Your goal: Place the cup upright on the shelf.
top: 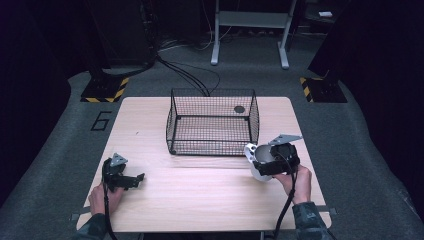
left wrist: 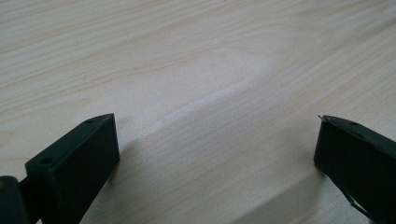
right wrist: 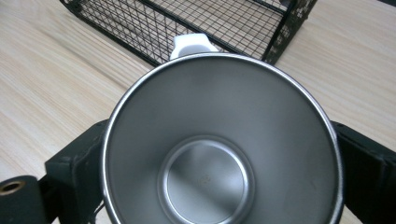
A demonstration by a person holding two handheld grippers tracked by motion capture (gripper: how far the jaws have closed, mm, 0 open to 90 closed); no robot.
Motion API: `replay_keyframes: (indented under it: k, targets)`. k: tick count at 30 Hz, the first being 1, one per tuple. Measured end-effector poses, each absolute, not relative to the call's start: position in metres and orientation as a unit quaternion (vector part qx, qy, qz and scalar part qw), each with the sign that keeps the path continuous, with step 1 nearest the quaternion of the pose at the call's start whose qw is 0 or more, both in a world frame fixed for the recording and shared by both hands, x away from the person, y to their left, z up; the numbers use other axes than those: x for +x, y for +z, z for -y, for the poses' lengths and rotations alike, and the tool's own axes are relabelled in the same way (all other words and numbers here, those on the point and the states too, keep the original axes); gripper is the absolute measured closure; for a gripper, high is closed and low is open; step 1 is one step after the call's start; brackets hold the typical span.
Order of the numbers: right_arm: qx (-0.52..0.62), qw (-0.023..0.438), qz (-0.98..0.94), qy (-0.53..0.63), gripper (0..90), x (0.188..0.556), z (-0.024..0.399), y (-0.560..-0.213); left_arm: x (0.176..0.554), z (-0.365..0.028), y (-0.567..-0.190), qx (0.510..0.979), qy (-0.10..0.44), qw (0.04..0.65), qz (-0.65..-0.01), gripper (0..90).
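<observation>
Near the right edge of the surface (top: pixel 200 190), seen from the high view, the right tool (top: pixel 274 161) grips a steel cup (top: pixel 260 161) with a white outer shell, tipped on its side so its mouth faces left and toward the black wire basket (top: pixel 212 122). The cup hangs just off the basket's near right corner, apart from it. The basket stands toward the far edge, midway across. At the near left corner the left tool (top: pixel 135 178) rests low on the surface in the person's left hand (top: pixel 107 195), well apart from cup and basket.

From the left gripper view, the left tool (left wrist: pixel 217 154) is released, its jaws spread wide over bare wood (left wrist: pixel 201 70) with nothing between them.

From the right gripper view, the right tool (right wrist: pixel 219 158) is clenched on the cup (right wrist: pixel 210 140), one jaw pressed to each side of the rim. The camera looks straight into the shiny bowl. A white handle (right wrist: pixel 189 44) sticks up at the cup's far side, and the basket (right wrist: pixel 187 23) lies just beyond it.
</observation>
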State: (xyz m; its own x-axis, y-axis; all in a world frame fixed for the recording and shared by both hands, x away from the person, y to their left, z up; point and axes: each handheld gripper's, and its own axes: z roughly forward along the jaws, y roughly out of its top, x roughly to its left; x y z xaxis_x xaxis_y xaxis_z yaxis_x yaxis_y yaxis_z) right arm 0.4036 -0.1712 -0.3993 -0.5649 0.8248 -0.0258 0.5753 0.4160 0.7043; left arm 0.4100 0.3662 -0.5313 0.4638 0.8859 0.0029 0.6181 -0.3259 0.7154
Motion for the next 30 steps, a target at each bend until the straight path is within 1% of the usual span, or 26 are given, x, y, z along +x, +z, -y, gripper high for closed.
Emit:
replay_keyframes:
  k: [5, 15, 30]
  targets:
    - [0.423, 0.192, -0.822, 0.330, 5.4, 0.404, 0.166, -0.392, 0.410, -0.366, -0.531, 0.788, 0.202, 0.332, -0.477, 0.0]
    - [0.417, 0.184, -0.822, 0.341, 5.4, 0.409, 0.157, -0.382, 0.410, -0.366, -0.532, 0.786, 0.206, 0.333, -0.478, 0.0]
    - [0.403, 0.188, -0.821, 0.359, 5.5, 0.417, 0.142, -0.356, 0.410, -0.366, -0.532, 0.786, 0.206, 0.335, -0.478, 0.0]
